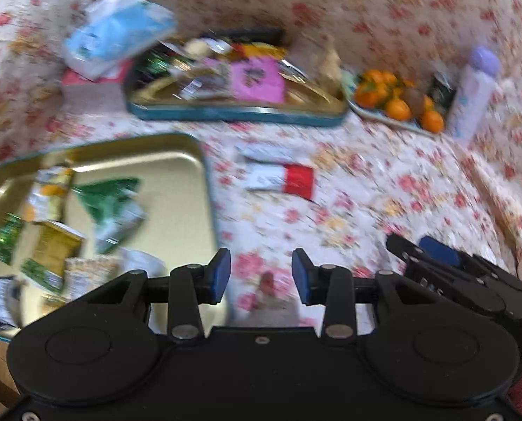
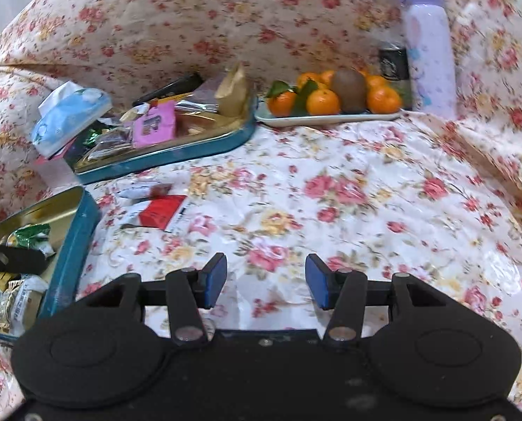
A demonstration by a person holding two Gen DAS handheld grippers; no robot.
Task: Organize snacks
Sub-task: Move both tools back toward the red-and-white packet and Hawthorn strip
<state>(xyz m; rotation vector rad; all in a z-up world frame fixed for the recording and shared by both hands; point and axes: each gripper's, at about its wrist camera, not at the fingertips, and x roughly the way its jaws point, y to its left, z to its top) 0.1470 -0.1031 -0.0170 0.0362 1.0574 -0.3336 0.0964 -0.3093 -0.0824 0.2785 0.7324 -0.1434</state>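
1. Left gripper point(image 1: 261, 275): fingers spread, nothing between them, over the floral cloth point(image 1: 383, 182) by the near tin point(image 1: 204, 175).
2. Right gripper point(image 2: 266, 280): fingers spread, empty, over bare cloth.
3. Snacks: some in the near tin, more in the far tin point(image 2: 176, 154); red-and-white packet point(image 2: 159, 212) loose on the cloth between them.

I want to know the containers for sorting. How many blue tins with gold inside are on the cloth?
2. The near tin lies at the left, with small snack packets. The far tin lies behind it, beside the fruit plate, piled with snacks.
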